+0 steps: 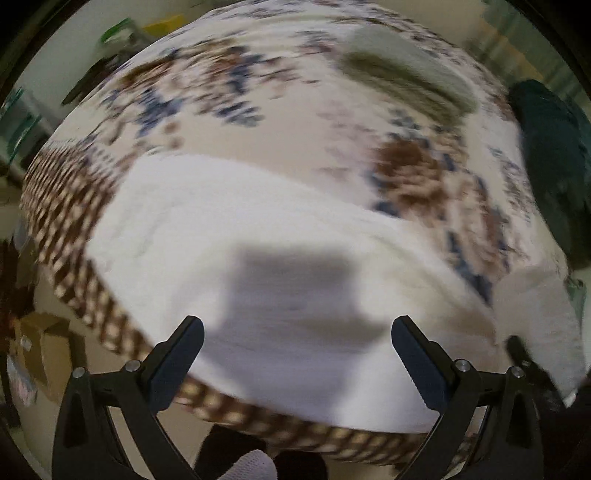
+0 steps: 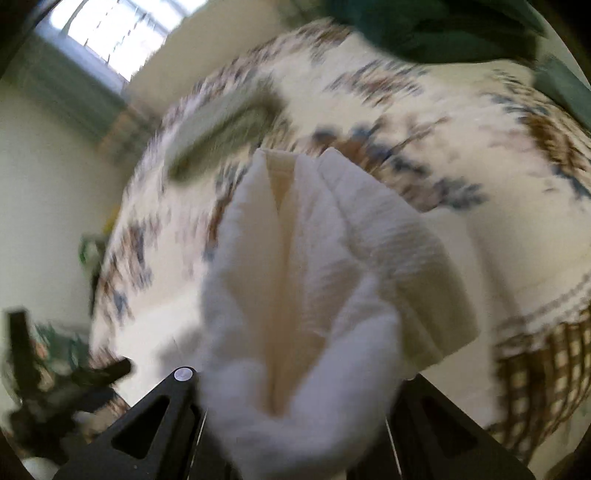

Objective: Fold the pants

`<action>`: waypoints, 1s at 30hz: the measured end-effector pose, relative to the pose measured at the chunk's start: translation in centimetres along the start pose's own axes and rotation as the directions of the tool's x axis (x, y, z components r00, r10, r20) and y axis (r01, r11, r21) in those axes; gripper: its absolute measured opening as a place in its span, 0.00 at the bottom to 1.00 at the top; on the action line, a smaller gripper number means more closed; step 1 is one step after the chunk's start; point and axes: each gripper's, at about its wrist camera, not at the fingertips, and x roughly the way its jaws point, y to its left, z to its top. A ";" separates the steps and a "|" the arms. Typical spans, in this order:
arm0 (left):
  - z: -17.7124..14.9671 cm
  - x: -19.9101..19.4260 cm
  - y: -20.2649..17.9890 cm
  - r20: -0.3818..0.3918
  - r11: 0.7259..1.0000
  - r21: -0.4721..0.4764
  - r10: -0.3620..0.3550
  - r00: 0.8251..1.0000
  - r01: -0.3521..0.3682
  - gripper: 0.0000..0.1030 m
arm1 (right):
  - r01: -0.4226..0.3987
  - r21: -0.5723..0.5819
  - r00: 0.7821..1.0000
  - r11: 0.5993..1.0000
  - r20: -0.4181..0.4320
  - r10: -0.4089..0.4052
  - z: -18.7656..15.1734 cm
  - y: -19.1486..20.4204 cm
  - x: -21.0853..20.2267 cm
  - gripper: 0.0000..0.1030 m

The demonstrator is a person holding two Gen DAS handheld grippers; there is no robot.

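Observation:
White pants [image 1: 229, 236] lie spread over the near part of a table covered with a patterned cloth [image 1: 258, 92]. My left gripper [image 1: 299, 350] hovers above them, open, with nothing between its fingers [image 1: 188, 347]. At the right edge of the left wrist view a corner of the white fabric [image 1: 535, 295] is lifted. In the right wrist view the white pants [image 2: 306, 277] are bunched up right in front of the camera. My right gripper [image 2: 295, 417] is shut on them, and the cloth hides its fingertips. Both views are blurred by motion.
A folded olive-grey garment [image 1: 406, 74] [image 2: 221, 125] lies at the far side of the table. A dark green garment [image 1: 546, 166] [image 2: 443, 29] is piled at one end. A cardboard box [image 1: 44, 343] stands on the floor beside the table edge.

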 end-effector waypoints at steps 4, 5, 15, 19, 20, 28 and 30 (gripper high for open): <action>-0.1 1.4 4.8 -0.036 0.998 -0.059 0.029 0.999 -0.031 1.00 | 0.126 -0.098 0.974 0.987 -0.178 -0.142 -3.5 5.2 8.0 0.22; -0.2 1.6 5.8 -0.043 0.997 -0.074 0.032 0.999 -0.035 1.00 | 0.134 -0.080 0.956 0.988 -0.253 -0.150 -4.1 5.7 9.8 0.37; 2.2 2.6 4.3 -0.046 0.996 -0.058 -0.076 0.996 0.073 1.00 | -0.141 0.175 0.910 0.974 -0.364 0.197 -3.5 3.9 7.1 0.64; 2.6 5.4 -2.4 -0.100 0.989 0.096 -0.102 0.990 0.111 1.00 | 0.072 0.198 0.950 0.978 -0.312 -0.006 -1.4 -3.2 3.3 0.65; 2.6 6.0 -3.5 -0.111 0.986 0.125 -0.096 0.989 0.110 1.00 | 0.122 0.202 0.947 0.972 -0.318 -0.052 -1.3 -4.8 2.8 0.65; 2.5 12.3 -7.5 -0.176 0.974 0.226 0.045 0.983 -0.004 1.00 | 0.311 0.189 0.890 0.931 -0.402 -0.215 -2.6 -11.0 4.2 0.64; 2.7 13.0 -7.2 -0.199 0.974 0.228 0.047 0.979 -0.001 1.00 | 0.402 0.150 0.850 0.904 -0.427 -0.307 -3.7 -12.2 4.7 0.53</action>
